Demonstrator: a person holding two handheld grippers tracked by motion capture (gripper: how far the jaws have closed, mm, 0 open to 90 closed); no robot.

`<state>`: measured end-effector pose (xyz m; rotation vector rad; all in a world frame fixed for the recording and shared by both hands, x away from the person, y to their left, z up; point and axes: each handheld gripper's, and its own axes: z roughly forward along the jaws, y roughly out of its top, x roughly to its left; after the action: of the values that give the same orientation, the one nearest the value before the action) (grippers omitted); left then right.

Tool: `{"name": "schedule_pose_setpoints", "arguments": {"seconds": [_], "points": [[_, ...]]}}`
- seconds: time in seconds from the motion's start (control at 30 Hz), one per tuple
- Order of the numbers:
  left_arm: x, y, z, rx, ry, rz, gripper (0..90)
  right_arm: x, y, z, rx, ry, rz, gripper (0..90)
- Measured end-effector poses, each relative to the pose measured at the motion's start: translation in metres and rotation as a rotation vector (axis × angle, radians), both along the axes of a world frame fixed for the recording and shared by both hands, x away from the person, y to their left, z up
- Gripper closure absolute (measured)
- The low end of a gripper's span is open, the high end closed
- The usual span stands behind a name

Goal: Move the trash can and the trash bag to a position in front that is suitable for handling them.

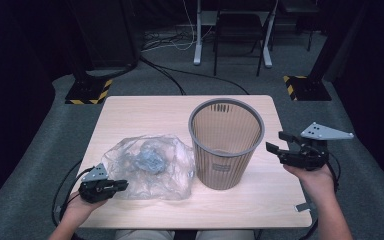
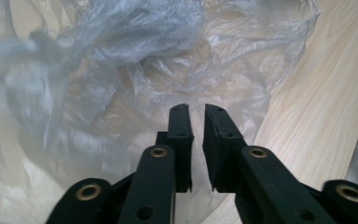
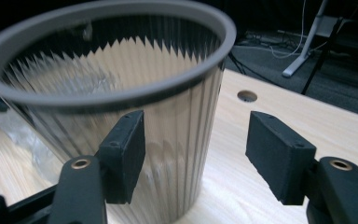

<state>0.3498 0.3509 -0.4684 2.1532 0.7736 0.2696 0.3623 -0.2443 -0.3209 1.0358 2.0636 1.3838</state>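
No legible text, a pale label [image 1: 221,168] seen low on the waste basket [image 1: 226,142], its print too small to be read

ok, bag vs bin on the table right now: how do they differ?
The plastic bag is clear, crumpled film lying flat and slack; the waste bin is a rigid, ribbed, grey-rimmed tub standing upright, far taller. The bag lies beside the bin to its left, at the left gripper, whose jaws stand a narrow gap apart over its edge; the bin is nearer the open right gripper, untouched. Both are see-through and rest on the wooden table.
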Motion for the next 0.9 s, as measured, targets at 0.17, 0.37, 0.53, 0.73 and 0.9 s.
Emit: {"name": "schedule_pose_setpoints", "arguments": {"seconds": [0.17, 0.37, 0.53, 0.73, 0.9], "points": [[-0.001, 0.002, 0.002, -0.045, -0.028, 0.029, 57.3, -0.002, 0.001, 0.016, 0.043, -0.036, 0.013, 33.6], [0.000, 0.003, 0.002, -0.055, -0.049, 0.043, 47.7, 0.008, 0.011, 0.027, 0.086, -0.054, 0.022, 31.1], [0.002, 0.002, 0.002, -0.053, -0.060, 0.053, 42.1, 0.025, 0.024, 0.023, 0.039, -0.021, 0.015, 30.7], [0.007, -0.002, 0.006, -0.054, -0.081, 0.045, 35.8, 0.044, 0.034, 0.013, 0.002, 0.039, 0.014, 32.5], [0.014, -0.007, 0.008, -0.053, -0.079, 0.041, 33.6, 0.053, 0.042, 0.008, -0.037, 0.057, 0.009, 33.1]]}}
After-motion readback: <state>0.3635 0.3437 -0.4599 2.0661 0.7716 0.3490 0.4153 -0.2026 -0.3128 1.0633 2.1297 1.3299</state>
